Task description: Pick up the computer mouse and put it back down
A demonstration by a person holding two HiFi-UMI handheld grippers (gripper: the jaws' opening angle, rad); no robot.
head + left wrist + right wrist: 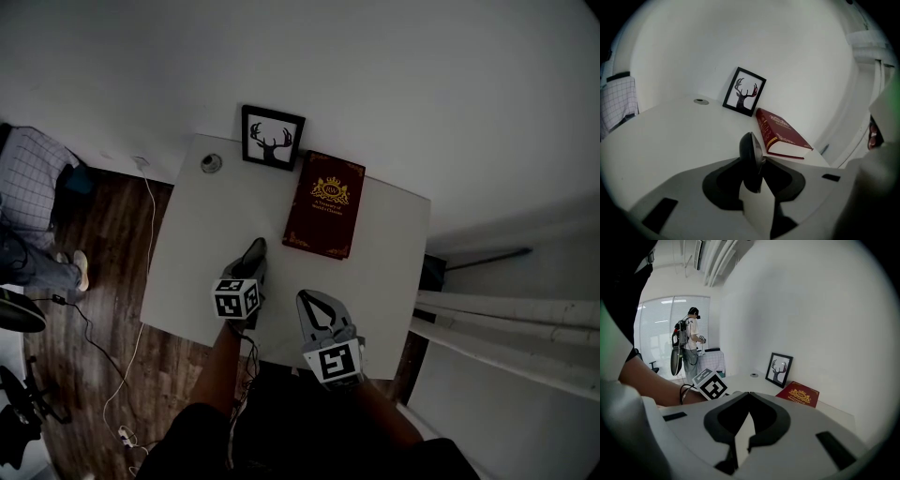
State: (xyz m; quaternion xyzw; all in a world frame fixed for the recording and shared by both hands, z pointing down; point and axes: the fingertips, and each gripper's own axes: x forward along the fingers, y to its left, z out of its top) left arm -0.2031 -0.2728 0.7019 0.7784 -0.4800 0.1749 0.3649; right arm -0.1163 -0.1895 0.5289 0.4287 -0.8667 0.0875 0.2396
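The dark computer mouse stands on edge, clamped in the left gripper over the near side of the white table. The right gripper is closed, empty. Gold lettering on the dark red book is unreadable.

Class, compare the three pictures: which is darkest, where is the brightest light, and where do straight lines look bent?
Head view: darkest, the white table looks grey. Right gripper view: brightest light, from the window at left. Left gripper view: wide-angle bulge curves the table's edges, the corners go black, and the close computer mouse looms large.
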